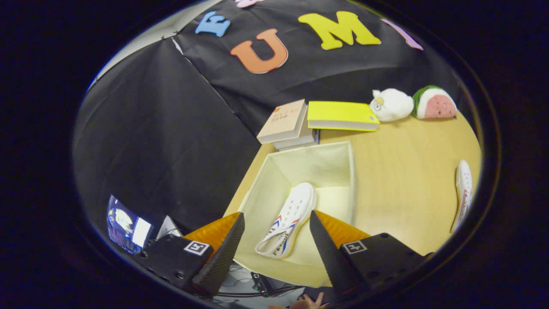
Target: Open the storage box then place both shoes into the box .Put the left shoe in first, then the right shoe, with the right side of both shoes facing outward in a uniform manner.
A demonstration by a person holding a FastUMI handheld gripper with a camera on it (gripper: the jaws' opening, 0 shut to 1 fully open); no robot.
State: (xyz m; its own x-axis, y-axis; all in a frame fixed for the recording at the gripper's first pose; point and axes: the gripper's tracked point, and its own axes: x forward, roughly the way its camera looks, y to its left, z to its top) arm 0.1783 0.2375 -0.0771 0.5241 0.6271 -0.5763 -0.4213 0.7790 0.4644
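Note:
An open cream storage box [343, 150] stands on the wooden table, just ahead of the fingers. One white shoe with red and blue stripes [288, 219] lies inside it, between and a little beyond the fingertips, its opening toward me. My gripper [276, 217] hovers above the box, open, with nothing touching either finger. The second white shoe [464, 193] lies on the table well to the right of the box.
Two stacked books [285, 122] and a yellow book [341, 115] lie behind the box. A white plush toy [391, 104] and a watermelon plush [435, 103] sit at the far right. A lit screen [128, 229] stands left of the fingers. A hand [306, 304] shows beneath.

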